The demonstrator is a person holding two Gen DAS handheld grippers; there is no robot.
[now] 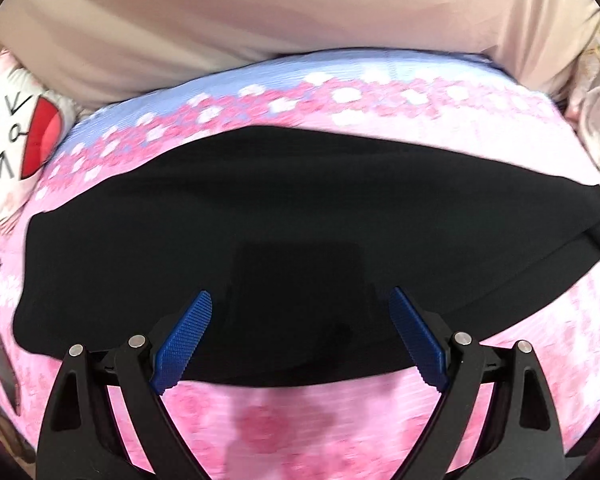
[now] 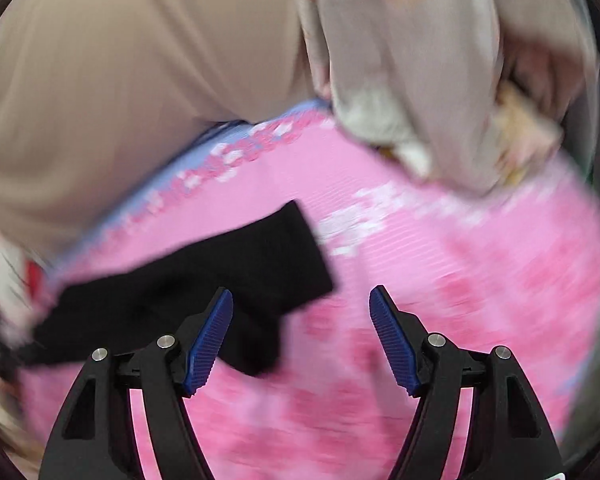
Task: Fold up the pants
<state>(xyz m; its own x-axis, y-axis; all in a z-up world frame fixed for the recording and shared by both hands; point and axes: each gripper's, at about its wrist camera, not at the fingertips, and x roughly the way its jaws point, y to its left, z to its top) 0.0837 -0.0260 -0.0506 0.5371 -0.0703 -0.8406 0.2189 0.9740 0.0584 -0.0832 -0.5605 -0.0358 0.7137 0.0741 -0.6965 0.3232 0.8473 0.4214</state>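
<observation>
While pants [image 1: 260, 216] lie flat | left gripper [image 1: 300, 300] apart | right gripper [image 2: 300, 300] apart

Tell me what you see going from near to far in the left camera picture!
Open tongs → black pants → pink flowery mat with its blue edge → beige cloth at the back.

A bed is covered by a pink floral bedspread [image 1: 500, 132] edged with a pale blue band [image 1: 148, 108], behind which a beige fabric surface [image 1: 220, 16] is seen, with a white printed pillow [image 1: 16, 132] at the left and greyish bedding [image 2: 440, 80] bunched at the right
</observation>
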